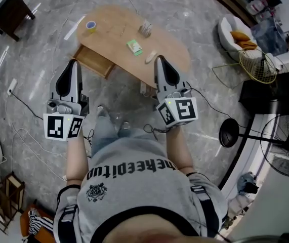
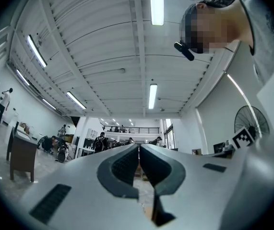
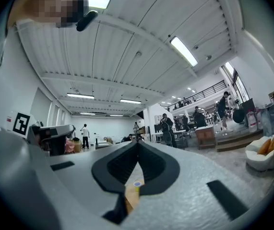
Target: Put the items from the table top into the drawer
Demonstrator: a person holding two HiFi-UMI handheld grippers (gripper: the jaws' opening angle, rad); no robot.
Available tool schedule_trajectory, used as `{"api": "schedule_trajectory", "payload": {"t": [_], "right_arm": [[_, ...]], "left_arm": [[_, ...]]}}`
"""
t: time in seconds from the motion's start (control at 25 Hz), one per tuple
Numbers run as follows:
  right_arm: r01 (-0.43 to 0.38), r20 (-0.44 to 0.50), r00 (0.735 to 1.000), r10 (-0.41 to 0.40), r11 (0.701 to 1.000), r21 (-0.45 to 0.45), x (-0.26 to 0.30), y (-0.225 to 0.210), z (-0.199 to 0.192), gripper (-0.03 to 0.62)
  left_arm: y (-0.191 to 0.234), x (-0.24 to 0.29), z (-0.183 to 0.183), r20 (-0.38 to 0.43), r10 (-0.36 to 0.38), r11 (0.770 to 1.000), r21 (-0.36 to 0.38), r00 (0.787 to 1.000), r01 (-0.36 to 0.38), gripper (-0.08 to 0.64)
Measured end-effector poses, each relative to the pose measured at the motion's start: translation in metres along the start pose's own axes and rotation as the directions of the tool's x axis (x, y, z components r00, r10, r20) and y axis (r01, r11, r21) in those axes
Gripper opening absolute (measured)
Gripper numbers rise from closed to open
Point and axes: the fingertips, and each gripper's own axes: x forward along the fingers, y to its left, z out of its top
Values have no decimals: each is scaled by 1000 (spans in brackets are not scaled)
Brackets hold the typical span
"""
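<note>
A low oval wooden table (image 1: pixel 119 32) stands ahead of me on the grey floor, its drawer (image 1: pixel 94 59) pulled open at the near left corner. On the top lie a blue and yellow tape roll (image 1: pixel 90 26), a green packet (image 1: pixel 134 47), a small grey item (image 1: pixel 145 29) and a beige oblong piece (image 1: pixel 151 57). My left gripper (image 1: pixel 73 62) is shut and empty, its tips just short of the drawer. My right gripper (image 1: pixel 159 59) is also shut and empty, at the table's near edge beside the beige piece. The tape roll (image 3: pixel 137 185) shows below the right jaws.
A dark side table (image 1: pixel 5 11) stands far left. A white armchair (image 1: pixel 235 34), a wire basket (image 1: pixel 258 65), a black box (image 1: pixel 273 92) and a floor fan (image 1: pixel 286 146) are on the right. Cables (image 1: pixel 28 110) trail over the floor near my feet.
</note>
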Motion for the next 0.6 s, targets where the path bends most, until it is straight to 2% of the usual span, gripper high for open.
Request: {"api": "schedule_trajectory", "payload": {"t": [0.28,0.6], "right_arm": [[25,-10,1000,-25,1000,11,45,-15,-12,3],[28,-10,1000,-28,999,17,135,-11,-21,3]], "left_arm": [[27,43,-21,-16,-33,999,-10,999,33,12],[93,97,-41,-53,-57,998,-11,997,57,12]]}}
